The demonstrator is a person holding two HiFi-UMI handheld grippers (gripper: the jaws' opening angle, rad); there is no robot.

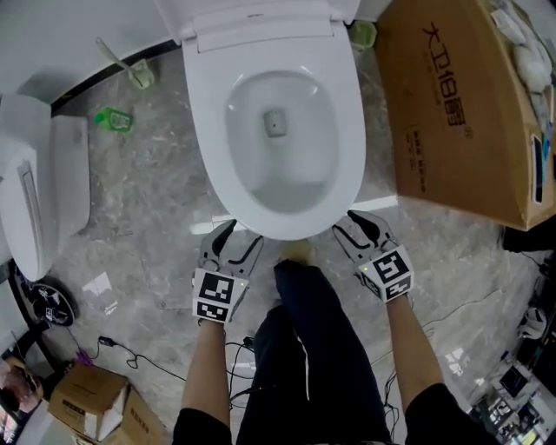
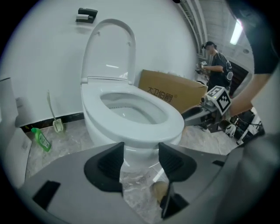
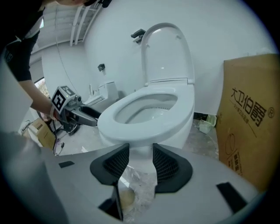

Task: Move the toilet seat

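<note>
Toilet seat (image 1: 349, 152) lies flat on the bowl in the upper middle of the head view, with the lid (image 1: 261, 22) standing raised behind it at the top edge. Both tools wait at the bowl's front, low in the frame. The left claw (image 1: 243, 236) sits just left of the front rim and the right claw (image 1: 346, 224) just right of it. Each claw's own view shows its jaws spread apart with only marbled floor (image 1: 148, 226) and the white pedestal between them, so both are released and empty. Neither touches the seat.

From here the likeliest trouble is a poor bite. The seat looks glossy and rounded, and it sits close on the bowl rim. A jaw that comes in too low would probably catch porcelain as well as the seat, or skate off the curve. Both claws also hang below the rim, so they must rise before they can close on the edge. A lift from one side only may twist the hinges. If the grip slips partway up, the seat would likely drop and slam. The cardboard box (image 1: 460, 104) at upper right stands close to the bowl, so the right arm has little room on that side.
</note>
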